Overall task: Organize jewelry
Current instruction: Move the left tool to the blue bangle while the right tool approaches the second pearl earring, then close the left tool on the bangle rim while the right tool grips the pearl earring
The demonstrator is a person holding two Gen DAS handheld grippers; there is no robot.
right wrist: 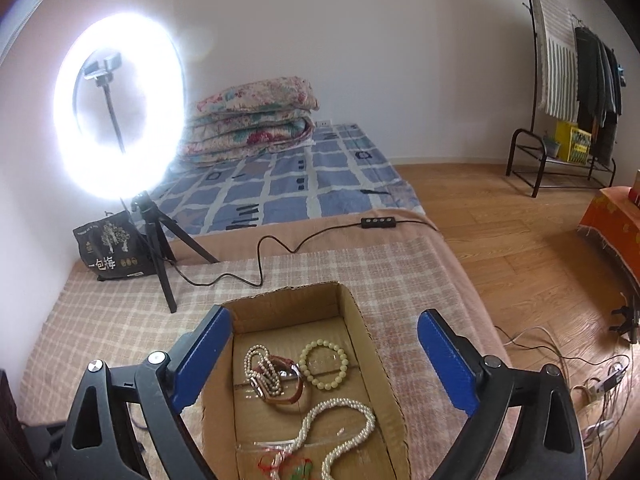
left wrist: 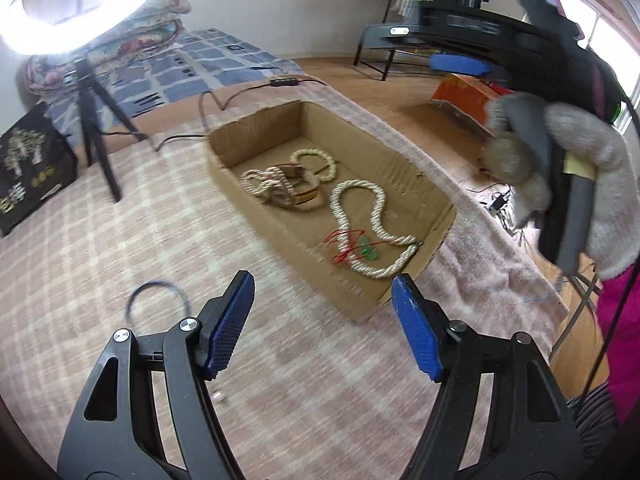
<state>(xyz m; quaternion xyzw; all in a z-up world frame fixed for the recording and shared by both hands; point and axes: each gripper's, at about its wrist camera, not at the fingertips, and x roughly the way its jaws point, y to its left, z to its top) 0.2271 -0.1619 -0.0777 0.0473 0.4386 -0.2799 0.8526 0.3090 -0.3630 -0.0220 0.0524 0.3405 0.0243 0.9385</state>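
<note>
A shallow cardboard box (left wrist: pixel 404 172) (right wrist: pixel 372 344) lies on the plaid blanket. In it lie a long pearl necklace (left wrist: pixel 376 216) (right wrist: pixel 344 424), a cream bead bracelet (left wrist: pixel 316 162) (right wrist: pixel 323 365), a watch with a small pearl strand tangled on it (left wrist: pixel 280 188) (right wrist: pixel 276 380), and a red cord with green beads (left wrist: pixel 352 248) (right wrist: pixel 292 466). A dark thin ring band (left wrist: pixel 158 304) lies on the blanket left of the box. My left gripper (left wrist: pixel 322 300) is open and empty, near the box's front corner. My right gripper (right wrist: pixel 324 344) is open and empty above the box.
A lit ring light on a black tripod (right wrist: pixel 160 248) (left wrist: pixel 96 120) stands at the blanket's far left, beside a black bag (right wrist: pixel 112 252), its cable (right wrist: pixel 260 256) trailing behind the box. Wood floor with cables (right wrist: pixel 592 372) is at right. Folded quilts (right wrist: pixel 252 120) lie behind.
</note>
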